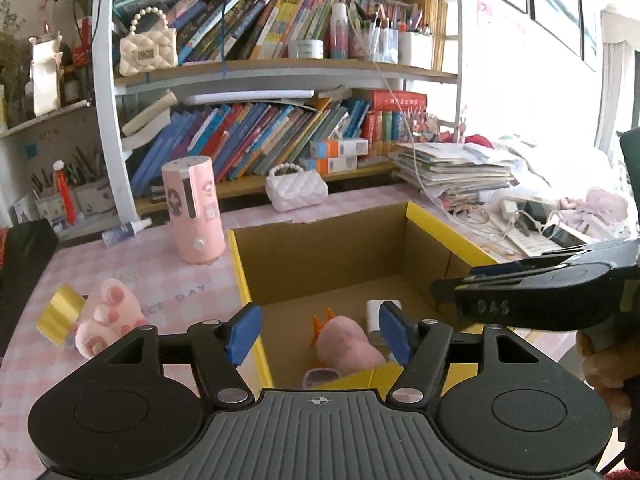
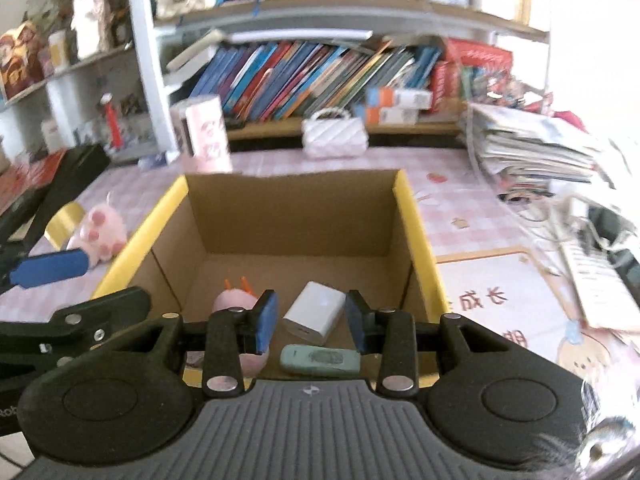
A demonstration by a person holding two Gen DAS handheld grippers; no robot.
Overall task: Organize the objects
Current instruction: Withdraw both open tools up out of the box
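Pink toy (image 2: 236, 300), power bank (image 2: 314, 316) and a green item, possibly a phone (image 2: 320, 359), are boxed (image 2: 416, 220); paw plush (image 1: 108, 316) is left on the table's left edge. Both grippers (image 1: 318, 332) (image 2: 310, 320) are parted, empty.

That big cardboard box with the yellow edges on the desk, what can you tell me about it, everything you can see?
The box is open-topped brown corrugated cardboard with yellow outer faces and rim, and its back edge looks roughly cut. It stands upright on the pink checked tablecloth. On its floor lie a pink plush toy with orange spikes, a white power bank and a greenish flat case. Both tongs hover at its near side, not touching it.
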